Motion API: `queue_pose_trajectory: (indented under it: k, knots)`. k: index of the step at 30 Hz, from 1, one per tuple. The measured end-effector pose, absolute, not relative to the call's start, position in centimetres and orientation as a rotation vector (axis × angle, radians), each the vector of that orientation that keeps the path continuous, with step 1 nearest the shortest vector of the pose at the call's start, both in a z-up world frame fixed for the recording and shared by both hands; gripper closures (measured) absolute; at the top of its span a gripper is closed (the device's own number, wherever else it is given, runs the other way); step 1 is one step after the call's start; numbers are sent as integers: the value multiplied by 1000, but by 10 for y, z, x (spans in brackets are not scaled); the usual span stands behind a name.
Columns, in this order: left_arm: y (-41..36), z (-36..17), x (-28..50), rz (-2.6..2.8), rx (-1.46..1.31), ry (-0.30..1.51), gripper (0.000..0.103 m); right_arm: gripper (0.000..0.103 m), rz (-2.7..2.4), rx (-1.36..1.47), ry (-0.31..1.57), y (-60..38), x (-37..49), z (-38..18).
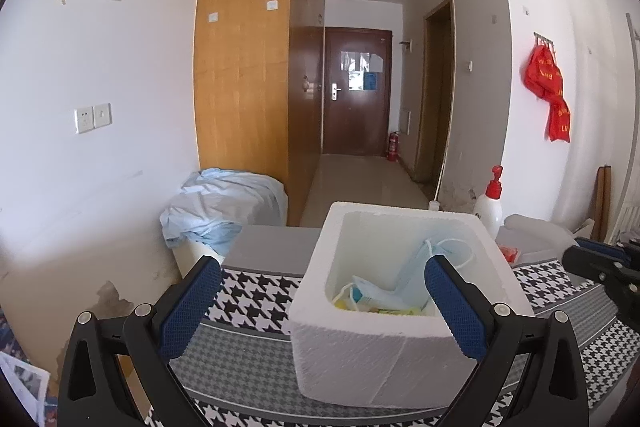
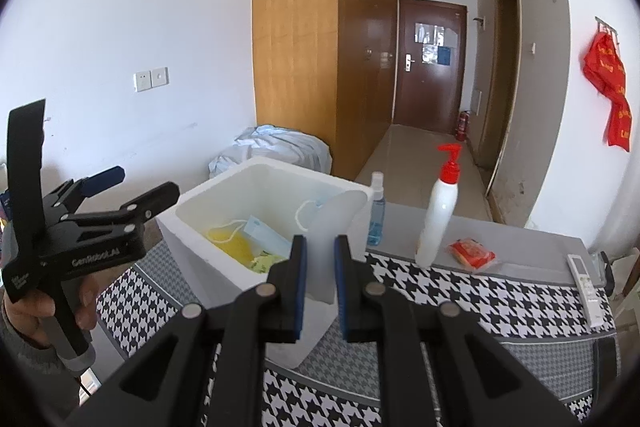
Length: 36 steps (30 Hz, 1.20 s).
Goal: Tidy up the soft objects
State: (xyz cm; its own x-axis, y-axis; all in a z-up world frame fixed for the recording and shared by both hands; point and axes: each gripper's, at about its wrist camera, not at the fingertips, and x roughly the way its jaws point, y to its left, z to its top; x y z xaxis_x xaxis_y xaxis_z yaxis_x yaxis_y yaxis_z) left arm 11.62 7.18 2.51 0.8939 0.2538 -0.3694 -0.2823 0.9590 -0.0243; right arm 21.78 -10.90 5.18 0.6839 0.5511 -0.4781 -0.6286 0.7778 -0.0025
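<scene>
Lower centre, the right gripper (image 2: 320,267) pinches the foam box's (image 2: 256,183) wall; the left gripper (image 1: 320,303) is spread wide, empty. Behind stand one pump bottle (image 2: 438,211), one spray bottle (image 2: 376,211), one red packet (image 2: 472,254).

In the right wrist view, the box (image 2: 256,223) is placed at the centre of the frame on the table (image 2: 500,303), and masks (image 2: 266,233) are seen inside it. To its right a spray bottle (image 2: 377,211), then a pump bottle (image 2: 438,213), a packet (image 2: 472,254) and, at the right edge, a remote (image 2: 585,283) are found.
</scene>
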Motion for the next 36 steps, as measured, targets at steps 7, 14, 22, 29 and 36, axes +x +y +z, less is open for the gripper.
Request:
queue_pose_trajectory:
  k: [7,14,22,29,36]
  knots:
    - [74,20,105,288,-77,379,1,87,688,-173,486,-97,226,55]
    - [79,17,95,307,-86,379,1,87,710,-185,496,-84,232,56]
    - [79,11,86,319,-83,382,1,87,736,-205,509,-72,238,52]
    - [79,7,81,319,-84,390,1,87,754,-211,534,-61,248,47]
    - [79,0,77,317,-90,407,1,86,768,-205,544,-48,254,45]
